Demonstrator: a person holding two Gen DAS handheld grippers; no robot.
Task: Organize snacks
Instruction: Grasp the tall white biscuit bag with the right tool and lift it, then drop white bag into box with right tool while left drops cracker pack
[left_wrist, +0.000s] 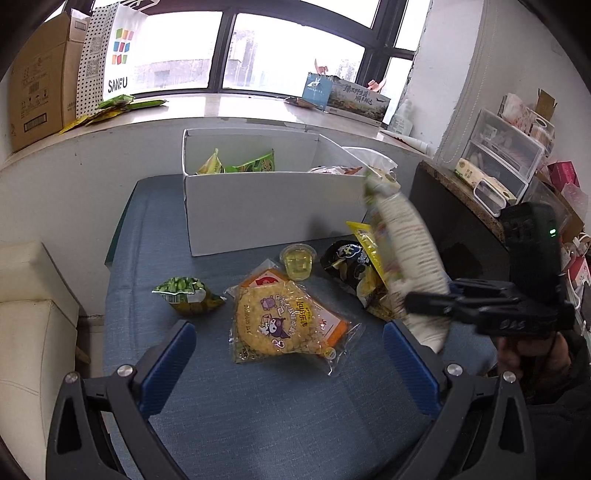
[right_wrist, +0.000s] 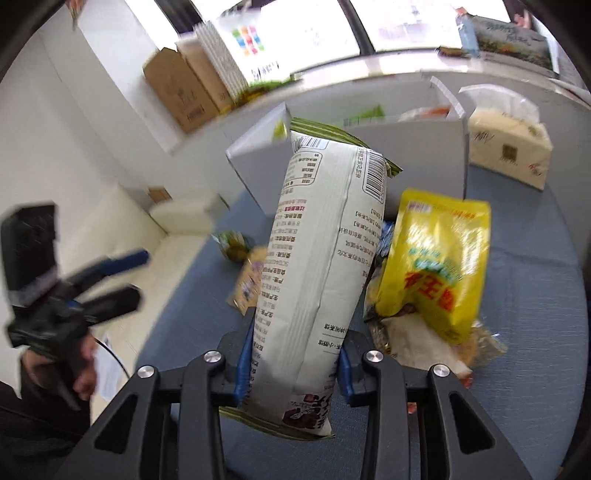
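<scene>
Carrying the long white printed snack bag (right_wrist: 317, 266) toward the open white cardboard box (left_wrist: 258, 206) was the step in hand, judging by the task. The right gripper (right_wrist: 291, 373) pinched that bag near its lower end between its 2 blue pads, so most of the bag stood free above the grip and leaned toward the box. A hold that low would likely let the top sway, so a slow lift clear over the near wall, then a release well inside, seemed the sound way. The left gripper (left_wrist: 288, 350) hung spread wide and held nothing, above the blue fabric surface (left_wrist: 280, 417).

Inside the box lay green and yellow packets (left_wrist: 240, 164), leaving room. On the fabric in front of the box waited a clear bag of yellow snacks with a cartoon label (left_wrist: 284, 317), a small green packet (left_wrist: 184, 295), a clear jelly cup (left_wrist: 298, 261) and a dark packet (left_wrist: 347, 262). A yellow glossy bag (right_wrist: 436, 266) stood just beside the held one, possibly brushing it; blur hid the contact. A tissue pack (right_wrist: 506, 144) sat near the box's corner.
</scene>
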